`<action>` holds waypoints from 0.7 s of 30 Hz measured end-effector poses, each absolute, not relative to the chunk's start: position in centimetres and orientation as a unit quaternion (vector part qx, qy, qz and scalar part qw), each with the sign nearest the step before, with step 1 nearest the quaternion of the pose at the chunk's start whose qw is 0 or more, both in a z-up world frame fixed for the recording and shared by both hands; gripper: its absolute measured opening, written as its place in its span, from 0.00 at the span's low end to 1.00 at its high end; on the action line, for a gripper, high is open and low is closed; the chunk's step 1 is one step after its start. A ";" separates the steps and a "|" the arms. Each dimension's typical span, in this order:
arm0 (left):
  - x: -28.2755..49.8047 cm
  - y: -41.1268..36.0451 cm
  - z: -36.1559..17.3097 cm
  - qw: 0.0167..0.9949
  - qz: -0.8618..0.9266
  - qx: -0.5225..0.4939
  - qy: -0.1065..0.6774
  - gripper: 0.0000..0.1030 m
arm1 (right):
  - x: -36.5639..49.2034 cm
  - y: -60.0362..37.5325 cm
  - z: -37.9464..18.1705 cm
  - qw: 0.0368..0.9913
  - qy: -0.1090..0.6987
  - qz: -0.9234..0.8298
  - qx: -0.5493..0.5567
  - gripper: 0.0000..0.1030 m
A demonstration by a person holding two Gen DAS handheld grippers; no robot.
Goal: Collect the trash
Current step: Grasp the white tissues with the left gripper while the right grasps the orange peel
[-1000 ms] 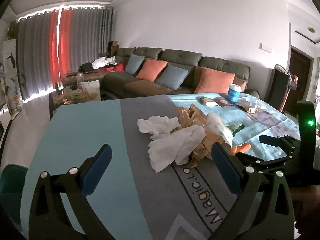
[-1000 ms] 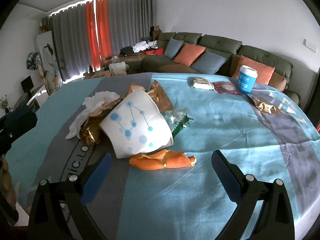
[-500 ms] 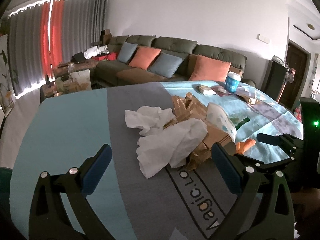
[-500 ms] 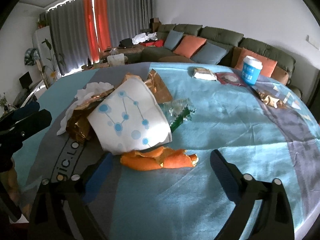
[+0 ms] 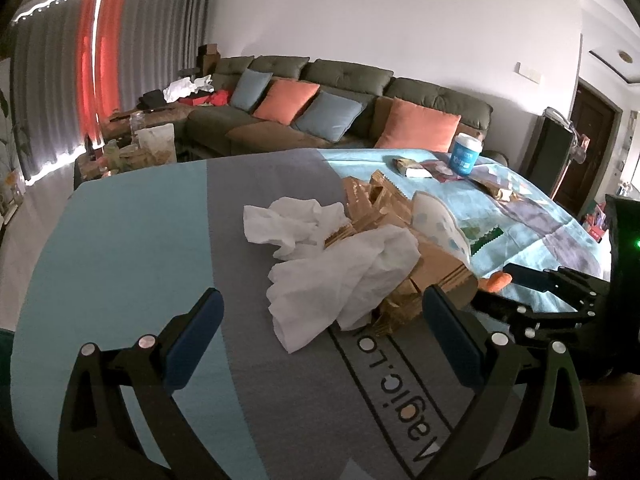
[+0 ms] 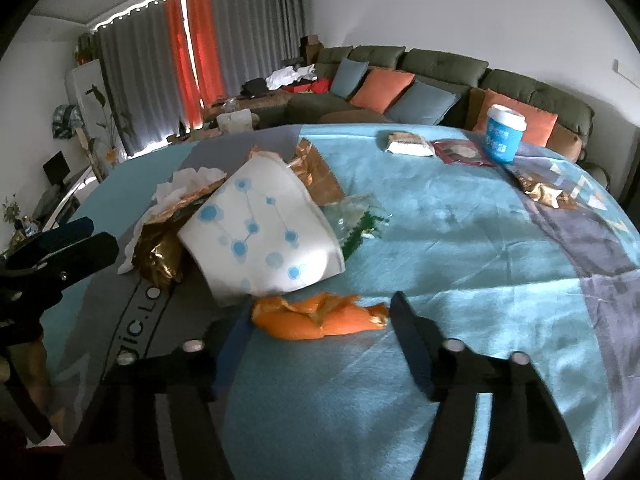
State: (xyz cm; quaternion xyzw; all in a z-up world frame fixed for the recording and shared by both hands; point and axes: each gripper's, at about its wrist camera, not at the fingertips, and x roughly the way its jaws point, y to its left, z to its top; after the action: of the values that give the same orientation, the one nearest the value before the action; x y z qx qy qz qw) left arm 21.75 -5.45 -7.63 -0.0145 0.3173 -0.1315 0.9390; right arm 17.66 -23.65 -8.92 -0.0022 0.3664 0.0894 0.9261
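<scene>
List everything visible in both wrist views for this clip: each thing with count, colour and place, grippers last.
tablecloth: one, blue and grey, covers the table
tissues: two, white, crumpled, left of the pile
gold wrappers: several, in the pile
white bag: one, blue dots, on the pile
clear wrapper: one, green edge, right of the bag
orange peel: one, nearest the right gripper
blue cup: one, white lid, far side
snack packets: three, beside the cup
sofa: one, olive, orange and blue cushions
left gripper: open, before the tissues
right gripper: jaws have just been closing around the peel, not yet pressing

Matt napped cloth tablecloth (image 6: 460,240), crumpled white tissue (image 5: 344,280), shiny gold foil wrapper (image 6: 158,256).
</scene>
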 end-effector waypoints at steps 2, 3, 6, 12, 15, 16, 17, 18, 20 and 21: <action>21.7 -5.6 -7.6 0.939 -0.132 -0.013 0.316 0.95 | 17.6 -23.9 -8.9 0.925 0.369 0.089 0.000 0.42; 21.8 -5.6 -7.6 0.939 -0.132 -0.013 0.316 0.95 | 17.7 -23.9 -9.2 0.923 0.375 0.089 -0.003 0.42; 21.8 -5.6 -7.6 0.939 -0.132 -0.013 0.316 0.95 | 17.8 -24.0 -9.8 0.918 0.384 0.093 0.001 0.38; 21.8 -5.7 -7.6 0.938 -0.134 -0.011 0.319 0.95 | 17.7 -24.3 -9.7 0.918 0.383 0.101 0.010 0.33; 22.0 -5.8 -7.6 0.937 -0.136 -0.014 0.320 0.95 | 17.5 -24.4 -9.5 0.920 0.379 0.101 0.013 0.28; 22.0 -5.8 -7.6 0.937 -0.137 -0.014 0.320 0.95 | 17.5 -24.4 -9.4 0.920 0.378 0.102 0.013 0.27; 22.1 -5.8 -7.5 0.936 -0.140 -0.014 0.322 0.95 | 17.4 -24.4 -9.3 0.920 0.377 0.102 0.014 0.26; 22.2 -5.9 -7.5 0.934 -0.145 -0.013 0.325 0.95 | 17.3 -24.5 -9.3 0.921 0.376 0.102 0.016 0.25; 22.6 -6.1 -7.7 0.929 -0.152 -0.009 0.337 0.95 | 17.3 -24.6 -9.2 0.921 0.375 0.102 0.020 0.24; 22.8 -5.9 -7.7 0.927 -0.154 -0.009 0.341 0.95 | 17.3 -24.6 -9.1 0.922 0.374 0.102 0.023 0.24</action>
State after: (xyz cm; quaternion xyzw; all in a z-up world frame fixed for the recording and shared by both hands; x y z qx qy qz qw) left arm 22.80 -5.93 -7.69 -0.0091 0.3411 -0.1538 0.9273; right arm 17.26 -24.64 -9.11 0.0225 0.3735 0.1023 0.9217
